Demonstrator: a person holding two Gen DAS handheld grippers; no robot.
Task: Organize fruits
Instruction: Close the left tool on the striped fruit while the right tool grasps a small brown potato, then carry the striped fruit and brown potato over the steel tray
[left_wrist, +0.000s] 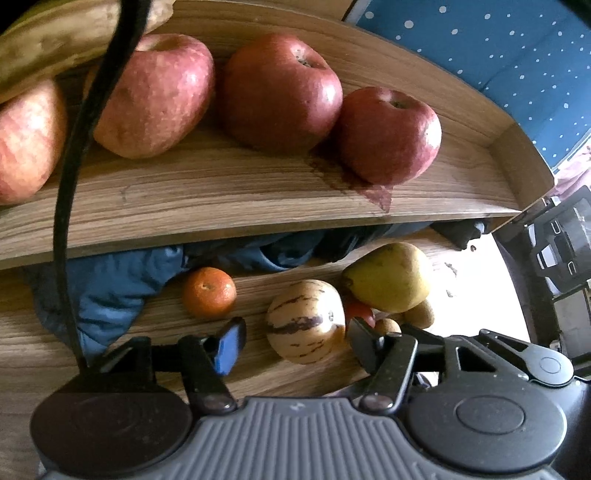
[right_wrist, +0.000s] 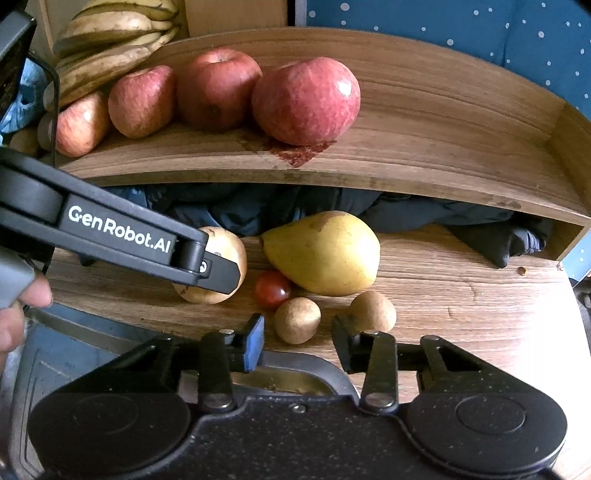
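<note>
Already sorted on raised wooden shelf (right_wrist: 424, 122): red apples (right_wrist: 306, 99), bananas (right_wrist: 118, 40). Below shelf, unsorted: yellow pear (right_wrist: 325, 254), striped melon (left_wrist: 304, 321), orange tangerine (left_wrist: 209, 292). Left gripper (left_wrist: 295, 341) half-open around melon; right gripper (right_wrist: 297, 338) narrow around small brown fruit (right_wrist: 297, 320), grip uncertain.

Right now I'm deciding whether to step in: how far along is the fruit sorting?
Done: apples and bananas sit on the upper shelf. In hand: nothing gripped yet; the left tool brackets the striped melon, the right tool a small brown fruit. Left: orange, pear, tomato, second brown fruit.
</note>
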